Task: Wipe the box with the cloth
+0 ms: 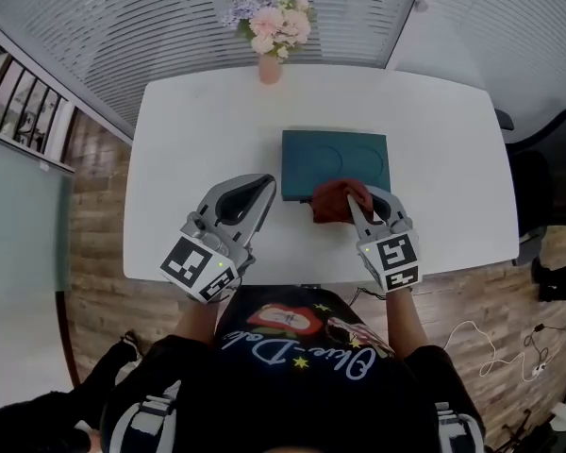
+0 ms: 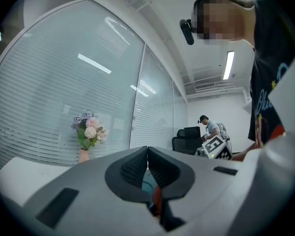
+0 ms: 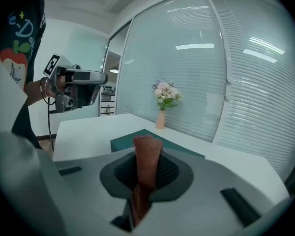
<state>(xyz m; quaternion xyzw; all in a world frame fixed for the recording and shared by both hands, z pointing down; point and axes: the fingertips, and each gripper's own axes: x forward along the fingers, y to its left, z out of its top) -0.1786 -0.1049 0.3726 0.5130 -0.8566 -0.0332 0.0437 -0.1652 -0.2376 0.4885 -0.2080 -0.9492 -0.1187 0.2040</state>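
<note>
Head view: the box [image 1: 335, 159] is a flat, dark teal rectangle with a faint circle on its lid. It lies around the middle of the white desk [image 1: 198, 140], slightly closer to the near edge. The cloth [image 1: 338, 200] is a rust-red bunch on the box's near edge, towards its right corner. The right gripper [image 1: 366, 199] reaches in from the near edge and angles left, its tips at the cloth. The left gripper [image 1: 264, 185] points right, with its tip just beside the box's near-left corner. A vase of flowers [image 1: 270, 26] stands at the far edge.

Left gripper view: the jaws are pressed together with nothing between them. Below them show a sliver of teal box [image 2: 146, 185] and a bit of red cloth [image 2: 157, 198].

Right gripper view: the jaws are clamped on the cloth [image 3: 146, 163], which stands up as a folded strip above the tips. Beyond it the box [image 3: 132, 140] lies flat on the desk.
</note>
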